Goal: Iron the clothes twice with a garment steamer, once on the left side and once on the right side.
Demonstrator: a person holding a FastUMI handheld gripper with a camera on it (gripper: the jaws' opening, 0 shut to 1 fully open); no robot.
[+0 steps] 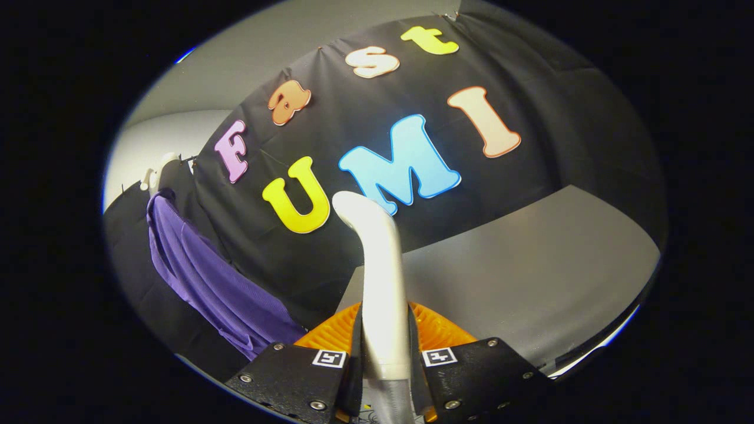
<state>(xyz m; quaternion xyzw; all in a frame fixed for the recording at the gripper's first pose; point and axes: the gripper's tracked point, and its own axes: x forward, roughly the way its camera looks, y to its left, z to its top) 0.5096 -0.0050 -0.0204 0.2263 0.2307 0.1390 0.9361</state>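
Note:
A white garment steamer [380, 277] stands upright between my fingers, its curved head pointing up and to the left. My gripper [384, 347] is shut on the steamer's handle, both fingers pressing its sides. A purple garment [203, 274] hangs on a white hanger [158, 174] off to the left of the steamer, against the black cloth wall. The steamer's head is apart from the garment, well to its right.
A grey tabletop [530, 265] lies beyond and to the right of the fingers, ending at the black cloth wall [548, 153]. A pale wall [235, 65] rises above the cloth.

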